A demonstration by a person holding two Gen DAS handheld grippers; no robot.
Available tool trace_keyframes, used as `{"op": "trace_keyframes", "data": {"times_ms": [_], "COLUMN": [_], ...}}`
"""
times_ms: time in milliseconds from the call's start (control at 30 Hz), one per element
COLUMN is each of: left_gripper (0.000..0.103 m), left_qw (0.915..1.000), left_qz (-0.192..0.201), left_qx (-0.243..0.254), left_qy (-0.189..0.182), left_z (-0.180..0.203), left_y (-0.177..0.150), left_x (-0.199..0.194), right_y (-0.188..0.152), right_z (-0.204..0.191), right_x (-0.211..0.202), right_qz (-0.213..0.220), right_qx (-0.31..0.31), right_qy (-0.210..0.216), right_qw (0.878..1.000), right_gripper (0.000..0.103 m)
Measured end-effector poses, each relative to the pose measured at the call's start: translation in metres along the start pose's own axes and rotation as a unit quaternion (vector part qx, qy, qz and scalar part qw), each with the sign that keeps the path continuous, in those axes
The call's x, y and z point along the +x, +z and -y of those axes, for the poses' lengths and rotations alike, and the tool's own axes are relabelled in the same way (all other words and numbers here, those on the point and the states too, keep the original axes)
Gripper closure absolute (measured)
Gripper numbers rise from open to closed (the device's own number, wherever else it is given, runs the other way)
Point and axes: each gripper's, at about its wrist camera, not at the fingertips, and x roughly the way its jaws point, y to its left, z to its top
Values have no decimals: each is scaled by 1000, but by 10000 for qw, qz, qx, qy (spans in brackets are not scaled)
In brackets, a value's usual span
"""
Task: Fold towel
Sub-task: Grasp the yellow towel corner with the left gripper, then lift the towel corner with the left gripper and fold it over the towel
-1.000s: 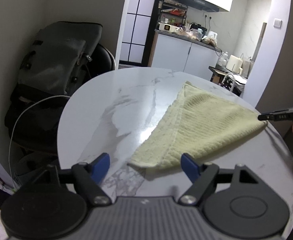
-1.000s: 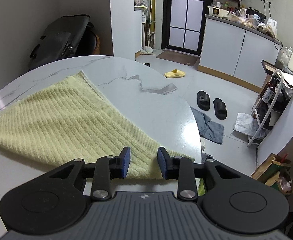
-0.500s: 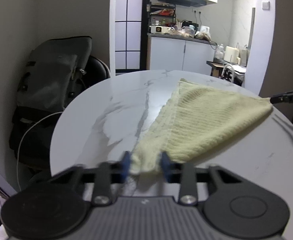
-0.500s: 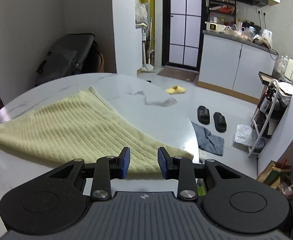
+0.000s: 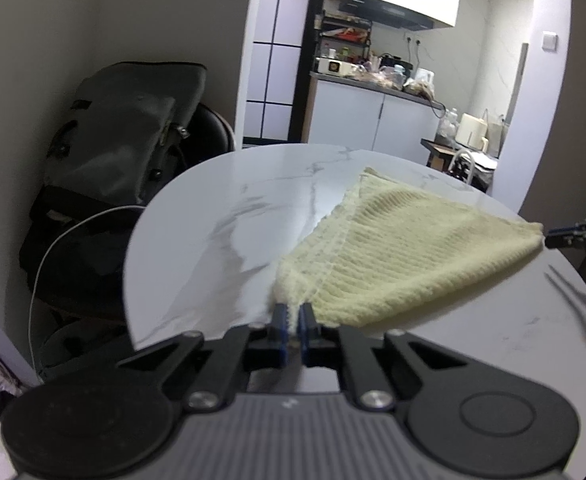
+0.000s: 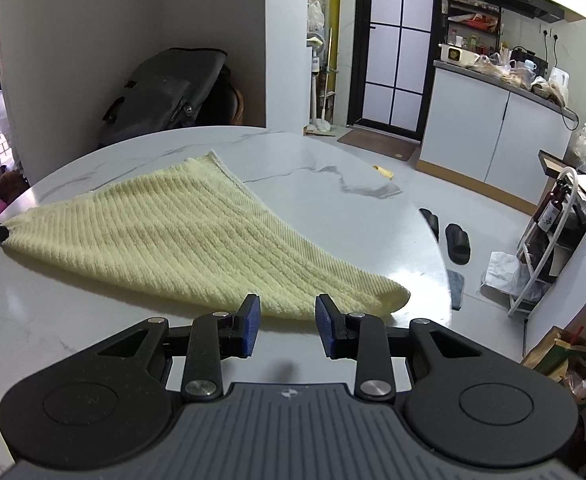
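The left gripper (image 5: 292,317) is seen with its 2 blue-padded jaws drawn almost together, pinched on a corner of the towel (image 5: 405,252), and it is angled downward. The right gripper (image 6: 287,318) is held with its jaws partly apart, nothing being pressed between the pads, the towel's edge lying just beyond the fingertips.
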Motion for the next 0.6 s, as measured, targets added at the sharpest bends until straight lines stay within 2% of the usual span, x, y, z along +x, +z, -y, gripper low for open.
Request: {"op": "trace_keyframes", "data": {"times_ms": [333,400,600], "left_gripper": [97,97,97], "left_qw": [9990,9986,9966], "left_qz": [177,243,445], "left_qx": [-396,-460,-656], "left_qy": [82,98,216], "left_z": [-31,-33,-44], "left_y": [3,6,12], "left_x": [-19,-23,-39], "right_y": [-7,-9,-19], "right_z": [-37,-41,-42], "right_x": [0,-1,-9], "right_qz": [88,129,179], "right_qx": [41,91,192], "right_qy": [226,262,347], "right_qw": [9997,9995,9991], "right_gripper": [64,59,58]}}
